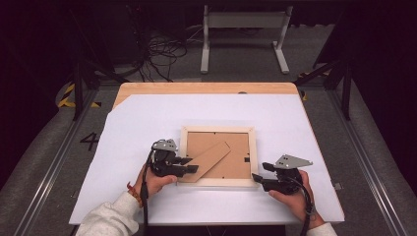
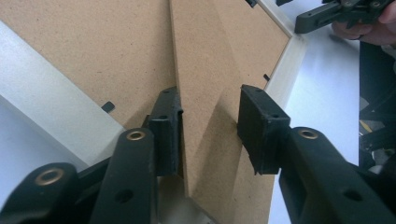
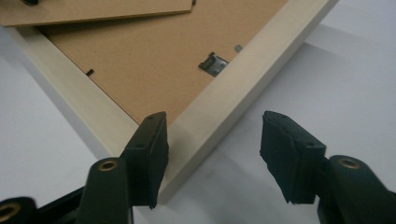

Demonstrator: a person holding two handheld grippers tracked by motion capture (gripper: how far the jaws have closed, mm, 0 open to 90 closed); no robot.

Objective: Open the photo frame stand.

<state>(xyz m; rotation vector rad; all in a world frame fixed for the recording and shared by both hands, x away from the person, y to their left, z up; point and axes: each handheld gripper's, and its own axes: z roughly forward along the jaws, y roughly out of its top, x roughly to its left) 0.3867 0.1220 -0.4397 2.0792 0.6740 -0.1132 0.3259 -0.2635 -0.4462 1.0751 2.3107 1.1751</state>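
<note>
In the high view, a picture frame [image 1: 219, 156] lies face down near the middle of the counter [image 1: 147, 123], which is covered with white paper. Its brown back faces up, and a long brown stand flap [image 1: 209, 161] slants across the back toward the near left corner. The left hand-held gripper [image 1: 193, 164] sits at the left side of the frame, with its tips over the near end of the flap. The right hand-held gripper [image 1: 259, 173] sits just beside the near right corner of the frame. A person's hands hold both of them from the near side. Past the far end of the counter, the white legs of a stand [image 1: 243, 34] rest on the grey floor. In the left gripper view, the left hand-held gripper [image 2: 210, 123] has its jaws partly open, one on each side of the stand flap [image 2: 205, 93]. The left jaw is right at the flap's edge, and there is a gap at the right jaw, so it is not squeezing the flap. In the right gripper view, the right hand-held gripper [image 3: 214, 154] is wide open and holds nothing. The pale wooden corner of the picture frame [image 3: 219, 107] pokes in between the jaws, close to the left one. A small metal hanger clip [image 3: 213, 63] sits on the brown back near the frame's edge.
</note>
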